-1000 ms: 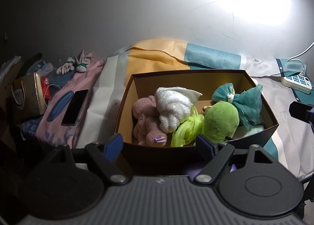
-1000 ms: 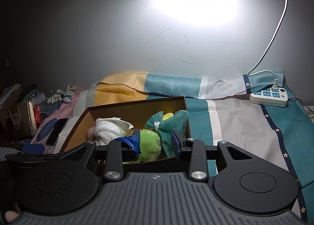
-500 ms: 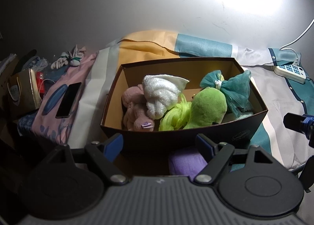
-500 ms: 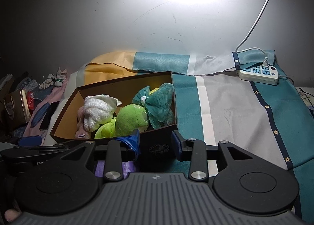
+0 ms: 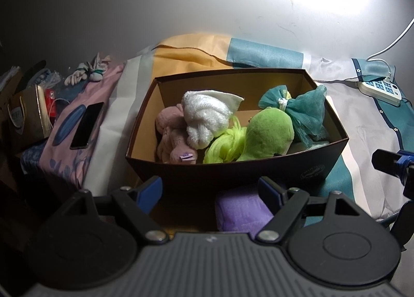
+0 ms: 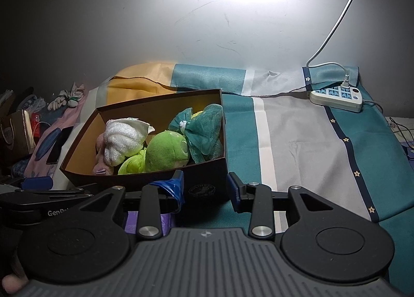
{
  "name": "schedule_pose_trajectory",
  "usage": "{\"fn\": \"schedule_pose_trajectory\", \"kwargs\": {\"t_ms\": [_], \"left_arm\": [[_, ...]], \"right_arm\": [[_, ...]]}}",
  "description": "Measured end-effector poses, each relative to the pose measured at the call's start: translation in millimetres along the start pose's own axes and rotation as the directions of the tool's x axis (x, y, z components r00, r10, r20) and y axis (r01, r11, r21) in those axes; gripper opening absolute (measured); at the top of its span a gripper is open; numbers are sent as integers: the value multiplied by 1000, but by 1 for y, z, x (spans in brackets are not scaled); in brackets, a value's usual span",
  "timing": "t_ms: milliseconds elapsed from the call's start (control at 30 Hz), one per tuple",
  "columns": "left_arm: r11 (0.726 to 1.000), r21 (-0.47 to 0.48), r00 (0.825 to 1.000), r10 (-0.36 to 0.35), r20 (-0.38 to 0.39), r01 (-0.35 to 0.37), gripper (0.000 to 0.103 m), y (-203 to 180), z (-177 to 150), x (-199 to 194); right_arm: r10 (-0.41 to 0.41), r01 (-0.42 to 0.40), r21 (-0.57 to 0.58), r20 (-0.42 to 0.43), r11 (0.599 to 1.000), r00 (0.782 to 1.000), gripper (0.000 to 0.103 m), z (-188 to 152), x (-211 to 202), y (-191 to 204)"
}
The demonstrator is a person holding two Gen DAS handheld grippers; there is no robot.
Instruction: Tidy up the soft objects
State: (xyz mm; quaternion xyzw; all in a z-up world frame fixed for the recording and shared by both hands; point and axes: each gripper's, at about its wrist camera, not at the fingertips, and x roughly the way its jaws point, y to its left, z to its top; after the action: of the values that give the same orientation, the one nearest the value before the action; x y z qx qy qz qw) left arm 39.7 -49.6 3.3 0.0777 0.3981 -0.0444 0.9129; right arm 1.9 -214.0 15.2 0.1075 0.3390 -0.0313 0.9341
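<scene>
A dark brown box (image 5: 233, 175) (image 6: 207, 188) stands on the striped cloth. It holds a pink plush (image 5: 173, 141), a rolled white towel (image 5: 207, 115) (image 6: 124, 141), a lime-green mesh puff (image 5: 227, 144), a green plush (image 5: 269, 133) (image 6: 165, 149) and a teal mesh bow (image 5: 302, 110) (image 6: 204, 131). A purple soft cloth (image 5: 243, 211) (image 6: 165, 219) lies in front of the box. My left gripper (image 5: 211, 190) is open and empty just in front of the box. My right gripper (image 6: 205, 188) is open and empty at the box's near right corner.
A white power strip (image 6: 336, 95) (image 5: 380, 89) with its cable lies at the back right. A black phone (image 5: 86, 126), a small paper bag (image 5: 28, 115) and white gloves (image 5: 85, 74) lie to the left. The wall is behind.
Both grippers have pulled back from the box toward me. The purple cloth in front of the box has come into view.
</scene>
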Motion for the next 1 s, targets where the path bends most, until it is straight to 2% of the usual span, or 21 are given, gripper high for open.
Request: {"fn": "schedule_pose_trajectory", "kwargs": {"t_ms": [1000], "left_arm": [[1000, -16, 1000, 1, -19, -1, 81, 11, -2, 7]], "right_arm": [[-35, 35, -18, -21, 999, 999, 21, -3, 5, 9]]}}
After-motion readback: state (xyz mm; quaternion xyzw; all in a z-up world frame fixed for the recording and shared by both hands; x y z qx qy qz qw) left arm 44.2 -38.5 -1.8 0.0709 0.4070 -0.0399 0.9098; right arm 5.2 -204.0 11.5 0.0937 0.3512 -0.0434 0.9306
